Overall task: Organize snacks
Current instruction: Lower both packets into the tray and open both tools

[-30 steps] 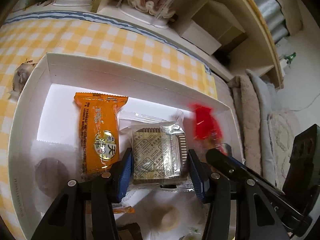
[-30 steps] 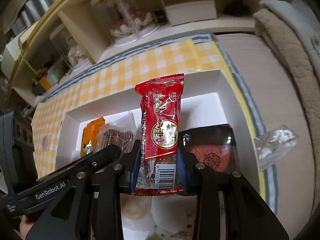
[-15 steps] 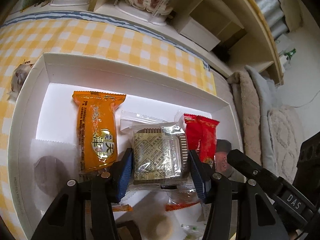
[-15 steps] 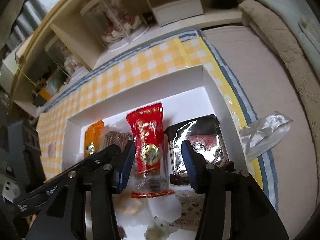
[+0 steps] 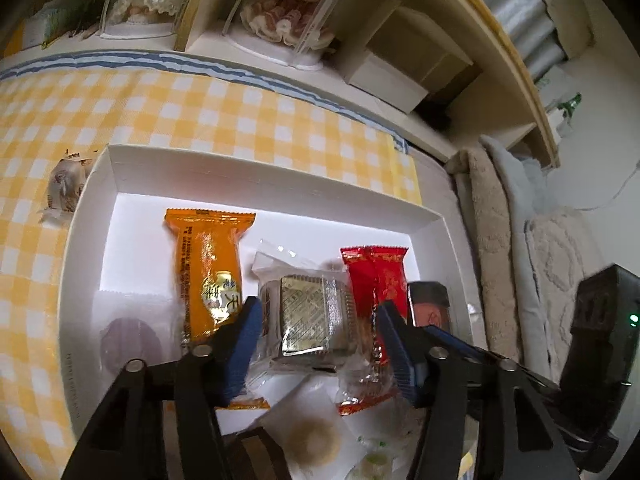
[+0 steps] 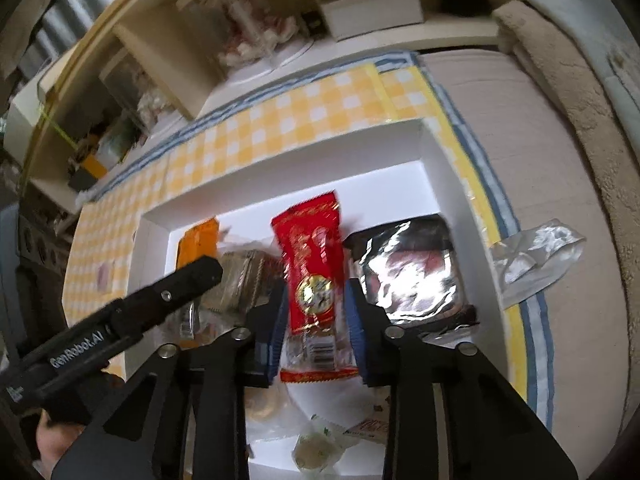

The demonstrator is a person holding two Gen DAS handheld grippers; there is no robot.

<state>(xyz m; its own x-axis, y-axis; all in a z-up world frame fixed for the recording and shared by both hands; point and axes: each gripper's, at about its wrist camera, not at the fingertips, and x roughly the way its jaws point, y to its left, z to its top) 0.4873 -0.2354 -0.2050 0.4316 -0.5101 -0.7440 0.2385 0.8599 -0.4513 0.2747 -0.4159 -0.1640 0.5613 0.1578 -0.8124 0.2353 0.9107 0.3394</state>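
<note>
**Q:** Shifted since one second ago?

**A:** Red packet (image 6: 312,264): then raised above the white box (image 5: 260,168), now down inside it, between the gold pastry (image 5: 308,316) and the foil-wrapped cake (image 6: 412,276). Left gripper (image 5: 320,340): drawn back slightly from the pastry.

**Q:** Jaws?

**A:** Right gripper (image 6: 316,320): closing, pads pressed on the lower half of the red packet. Left: apart, straddling the gold pastry without pinching it, right pad clear of it.

**Q:** Contents of the box?

**A:** Back row, left to right in the left wrist view: orange packet (image 5: 208,264), gold pastry in clear wrap, red packet, foil-wrapped cake at the right wall. Front row: dark round cake in frosted wrap (image 5: 128,340), pale round biscuit (image 5: 312,442), smaller pieces too blurred to name. Outside, on the check cloth: small wrapped sweet (image 5: 64,192). Outside, off the box's right-hand side: crumpled silver wrapper (image 6: 536,256).

**Q:** Likely faults from here?

**A:** Crushed filling, from a tight squeeze on a soft packet. Neighbours dragged askew, from overlapping wrapper edges if lifted or slid. Collision of the two grippers, from working side by side in one crowded row.
</note>
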